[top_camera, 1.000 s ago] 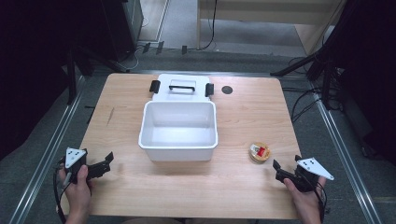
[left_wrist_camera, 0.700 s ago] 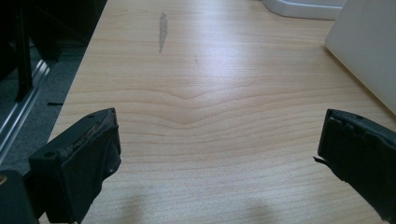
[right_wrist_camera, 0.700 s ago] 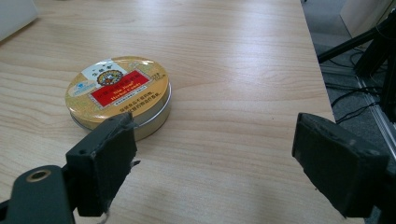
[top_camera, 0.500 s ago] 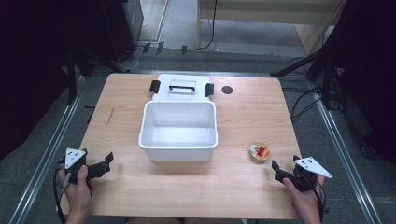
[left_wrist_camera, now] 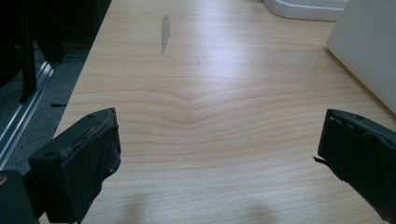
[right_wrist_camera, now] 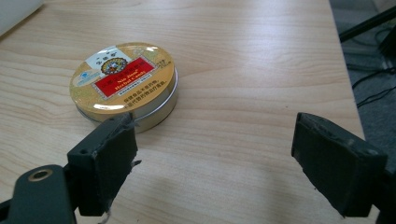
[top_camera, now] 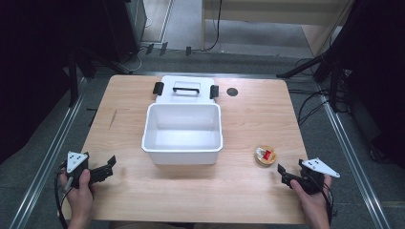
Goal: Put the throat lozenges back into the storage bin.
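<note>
A round gold tin [top_camera: 265, 155] with a red and white label lies flat on the wooden table [top_camera: 248, 119], right of a white open bin [top_camera: 182, 133]. My right gripper [top_camera: 282, 175] rests near the table's front right, open, its tips a little short of the tin. In the right gripper view the tin [right_wrist_camera: 123, 84] sits just beyond the left jaw, outside the gap of the gripper [right_wrist_camera: 215, 158]. My left gripper [top_camera: 111, 167] is at the front left, open, with bare wood between its jaws [left_wrist_camera: 219, 154].
The bin's white lid [top_camera: 186, 89], with a handle and black latches, lies behind the bin. A small dark disc [top_camera: 232, 91] sits on the table right of the lid. The bin's wall [left_wrist_camera: 369, 51] stands right of my left gripper. Metal rails run along both table sides.
</note>
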A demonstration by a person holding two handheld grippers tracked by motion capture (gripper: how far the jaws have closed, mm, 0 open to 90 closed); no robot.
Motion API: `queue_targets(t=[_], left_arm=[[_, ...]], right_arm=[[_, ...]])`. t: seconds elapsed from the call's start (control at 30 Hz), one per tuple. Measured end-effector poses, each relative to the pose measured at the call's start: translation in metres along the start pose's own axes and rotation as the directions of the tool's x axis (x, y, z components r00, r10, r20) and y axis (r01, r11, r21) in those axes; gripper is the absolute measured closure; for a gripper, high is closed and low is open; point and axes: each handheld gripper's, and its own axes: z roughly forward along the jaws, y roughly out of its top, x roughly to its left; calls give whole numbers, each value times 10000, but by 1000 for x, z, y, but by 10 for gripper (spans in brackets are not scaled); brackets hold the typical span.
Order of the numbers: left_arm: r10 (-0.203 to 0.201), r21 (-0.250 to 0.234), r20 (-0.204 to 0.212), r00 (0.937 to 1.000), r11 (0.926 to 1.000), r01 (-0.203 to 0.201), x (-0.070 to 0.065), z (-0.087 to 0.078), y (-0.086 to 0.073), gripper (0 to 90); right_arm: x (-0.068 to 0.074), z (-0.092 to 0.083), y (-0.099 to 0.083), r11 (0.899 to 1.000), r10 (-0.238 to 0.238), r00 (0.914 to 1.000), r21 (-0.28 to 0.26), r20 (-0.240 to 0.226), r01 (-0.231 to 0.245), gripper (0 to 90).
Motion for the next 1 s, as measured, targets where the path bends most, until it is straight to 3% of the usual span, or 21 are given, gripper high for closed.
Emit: queue_targets(t=[0.17,0.23,0.3,0.33,0.4,0.43,0.53,0.57,0.7,0.73,0.77,0.83,0.87,0.9,1.0], left_arm=[[32,-29,-67,10000,10000,-32,-1,0,0,0],[39,-30,-57,10000,10000,-40,-1,0,0,0],[29,-10,-45,10000,10000,-29,-1,0,0,0],[21,-11,-42,10000,10000,-21,-1,0,0,0],[30,-4,-47,10000,10000,-30,-1,0,0,0],[30,-4,-47,10000,10000,-30,-1,0,0,0],[39,-25,-64,10000,10000,-39,-1,0,0,0],[39,-25,-64,10000,10000,-39,-1,0,0,0],[2,-16,-20,10000,10000,-2,0,0,0,0],[-7,-9,-8,10000,10000,7,0,0,0,0],[-7,-9,-8,10000,10000,7,0,0,0,0],[-12,11,11,10000,10000,12,0,0,0,0],[-6,29,24,10000,10000,6,0,0,0,0],[36,57,25,10000,10000,-36,0,0,0,0],[56,94,47,10000,9999,-56,0,1,0,0]], right_arm=[[2,3,3,9990,-178,9998,409,-13,178,144],[7,5,6,9948,-621,9978,801,-217,636,144],[9,6,8,9922,-761,9966,961,-313,788,142],[14,8,11,9847,-1149,9924,1264,-448,1197,141],[19,9,16,9754,-1473,9881,1594,-446,1526,139],[19,9,16,9754,-1473,9881,1594,-446,1526,139],[26,13,28,9579,-1948,9792,2039,-566,2023,137],[26,13,28,9579,-1948,9792,2039,-566,2023,137],[34,20,45,9192,-2594,9634,2886,-675,2678,132],[35,21,47,9120,-2735,9598,2999,-637,2798,133],[35,21,47,9120,-2735,9598,2999,-637,2798,133],[37,24,55,8878,-3042,9500,3408,-701,3094,132],[39,25,61,8701,-3239,9427,3663,-795,3298,131],[40,26,65,8602,-3315,9396,3817,-855,3382,128],[44,30,74,8383,-3353,9382,4271,-861,3388,129]])
